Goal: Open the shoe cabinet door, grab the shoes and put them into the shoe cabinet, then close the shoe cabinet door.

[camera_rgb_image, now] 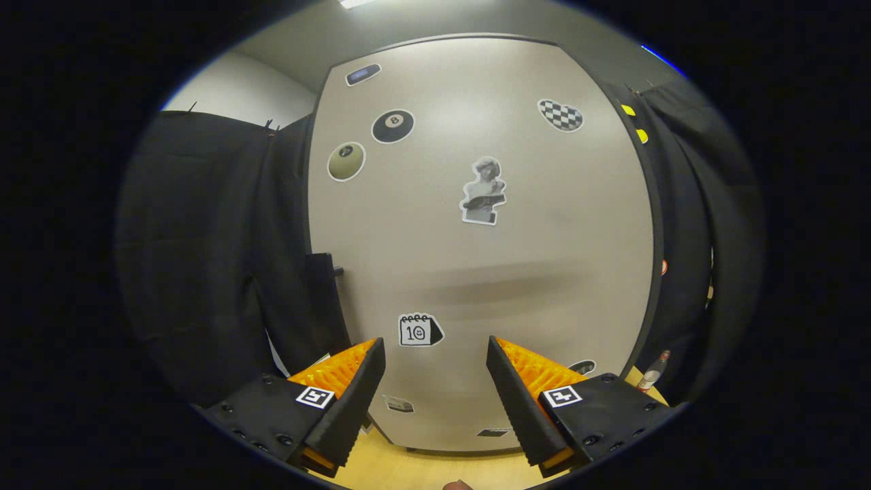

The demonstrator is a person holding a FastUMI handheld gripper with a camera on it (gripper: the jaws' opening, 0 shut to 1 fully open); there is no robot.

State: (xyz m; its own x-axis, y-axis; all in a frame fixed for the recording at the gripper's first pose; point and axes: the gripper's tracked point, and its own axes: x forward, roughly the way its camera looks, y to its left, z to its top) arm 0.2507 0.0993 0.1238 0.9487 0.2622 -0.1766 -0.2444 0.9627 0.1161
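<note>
The shoe cabinet door (pixel 490 272) is a large beige panel with several stickers, and it stands shut right in front of me. A small dark handle (pixel 331 267) sticks out at its left edge, about halfway up, above and left of the left finger. My gripper (pixel 435 354) is open, with its orange-and-black fingers (pixel 354 381) held apart just short of the door's lower part. Nothing sits between them.
Black cloth (pixel 211 258) hangs on both sides of the cabinet. A light wooden floor (pixel 422 469) runs under the door. A small bottle-like object (pixel 653 371) stands at the cabinet's lower right corner.
</note>
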